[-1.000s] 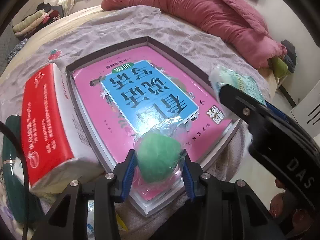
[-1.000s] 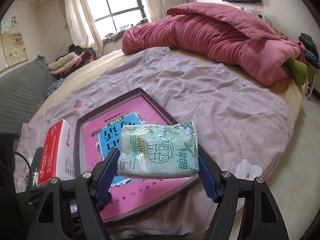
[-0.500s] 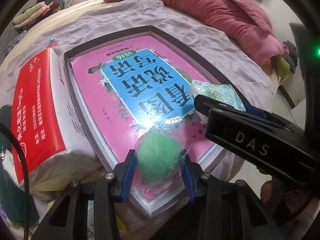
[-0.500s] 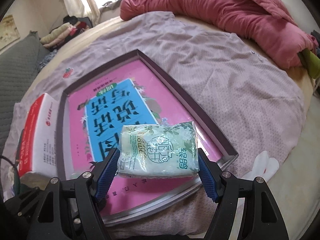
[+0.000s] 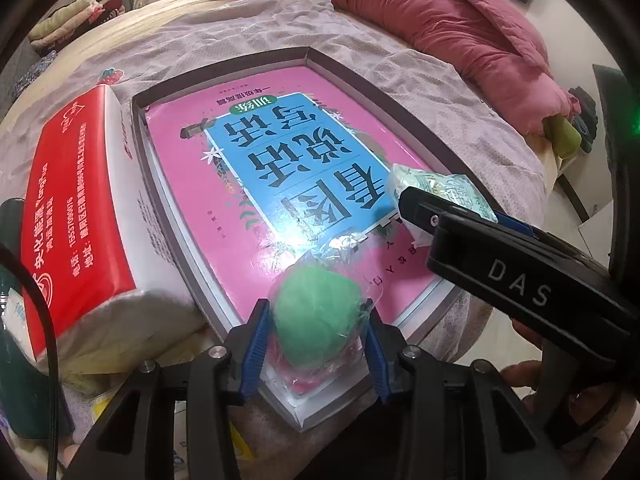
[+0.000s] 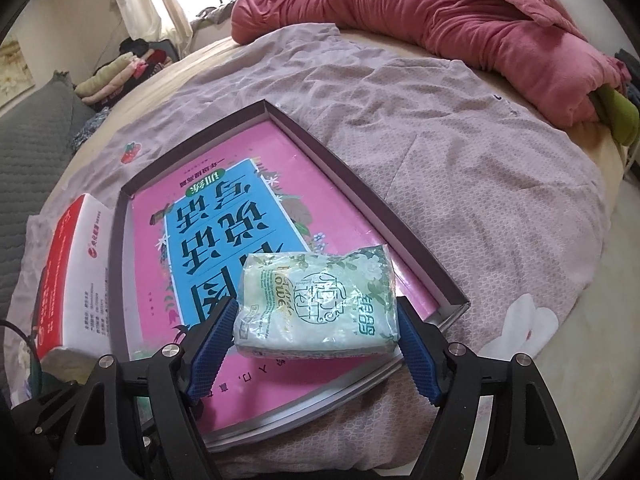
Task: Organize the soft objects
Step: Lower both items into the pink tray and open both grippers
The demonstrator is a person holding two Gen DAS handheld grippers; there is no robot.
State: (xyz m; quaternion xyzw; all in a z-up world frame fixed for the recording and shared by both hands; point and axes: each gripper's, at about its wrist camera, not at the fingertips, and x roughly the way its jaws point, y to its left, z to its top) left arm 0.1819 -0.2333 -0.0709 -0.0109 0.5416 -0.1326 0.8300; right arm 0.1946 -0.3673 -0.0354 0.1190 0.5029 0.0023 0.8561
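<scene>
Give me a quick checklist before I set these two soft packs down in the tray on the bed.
1. Left tongs gripping the green soft item in clear wrap: ok, both pads press on it.
2. Right tongs gripping the pale green tissue pack: ok, held between both pads.
3. Free space in the tray: ok, the pink book lying in it has nothing on top.
4. Both packs positioned over the tray: ok.
5. Tissue pack already resting on the book: cannot tell.
6. Red and white tissue pack out of the way: ok, beside the tray, outside its wall.
</scene>
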